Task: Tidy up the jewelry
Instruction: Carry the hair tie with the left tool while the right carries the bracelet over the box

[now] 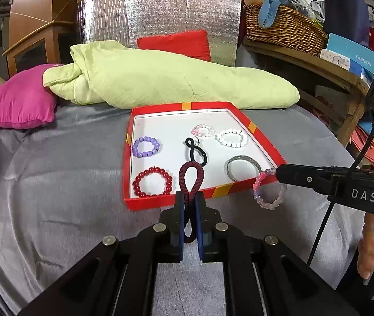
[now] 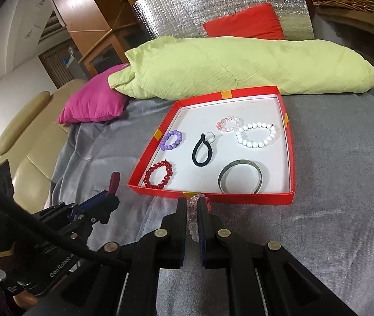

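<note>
A red box lid (image 1: 171, 201) (image 2: 213, 197) with a white floor lies on the grey blanket. In it lie a purple bead bracelet (image 1: 146, 146) (image 2: 172, 140), a red bead bracelet (image 1: 152, 181) (image 2: 159, 175), a black hair tie (image 1: 197, 151) (image 2: 202, 150), a pink bead bracelet (image 1: 203, 131) (image 2: 228, 124), a white bead bracelet (image 1: 231, 137) (image 2: 256, 134) and a silver bangle (image 1: 243, 167) (image 2: 241, 177). My left gripper (image 1: 190, 197) (image 2: 108, 197) is shut on a dark red coiled hair tie (image 1: 191, 176) at the lid's near edge. My right gripper (image 2: 192, 201) (image 1: 277, 175) is shut on a pale pink bead bracelet (image 1: 270, 189) (image 2: 193, 220) beside the lid's near right corner.
A folded green quilt (image 1: 160, 79) (image 2: 239, 63) lies behind the lid, with a magenta pillow (image 1: 18, 100) (image 2: 94, 100) to its left and a red pillow (image 1: 176, 43) behind. A wicker basket (image 1: 284, 26) and boxes stand on a wooden shelf at right.
</note>
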A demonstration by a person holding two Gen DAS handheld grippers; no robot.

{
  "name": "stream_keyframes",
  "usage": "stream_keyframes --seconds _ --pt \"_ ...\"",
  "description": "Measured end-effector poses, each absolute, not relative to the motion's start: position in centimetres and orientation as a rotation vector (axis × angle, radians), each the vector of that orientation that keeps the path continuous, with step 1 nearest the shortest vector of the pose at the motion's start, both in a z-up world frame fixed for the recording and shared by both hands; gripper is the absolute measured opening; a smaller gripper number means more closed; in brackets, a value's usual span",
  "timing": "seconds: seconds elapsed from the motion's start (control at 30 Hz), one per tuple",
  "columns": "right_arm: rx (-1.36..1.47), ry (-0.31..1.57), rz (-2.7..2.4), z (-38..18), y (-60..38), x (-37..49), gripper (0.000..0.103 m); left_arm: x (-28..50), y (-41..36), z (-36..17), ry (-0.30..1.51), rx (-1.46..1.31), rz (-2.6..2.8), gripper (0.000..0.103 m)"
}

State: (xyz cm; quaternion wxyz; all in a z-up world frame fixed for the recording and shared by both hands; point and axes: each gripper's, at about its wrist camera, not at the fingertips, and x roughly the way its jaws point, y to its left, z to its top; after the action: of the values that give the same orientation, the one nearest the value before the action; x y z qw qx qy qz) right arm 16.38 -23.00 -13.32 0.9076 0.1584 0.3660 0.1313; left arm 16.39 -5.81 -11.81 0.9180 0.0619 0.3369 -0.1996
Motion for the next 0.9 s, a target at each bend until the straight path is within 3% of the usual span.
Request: stream_keyframes --seconds 0.9 --pt "0.421 0.652 0.208 -10.3 -27.5 20.4 0.009 22.1 -8.5 -10.0 0.654 0.171 -0.361 0.008"
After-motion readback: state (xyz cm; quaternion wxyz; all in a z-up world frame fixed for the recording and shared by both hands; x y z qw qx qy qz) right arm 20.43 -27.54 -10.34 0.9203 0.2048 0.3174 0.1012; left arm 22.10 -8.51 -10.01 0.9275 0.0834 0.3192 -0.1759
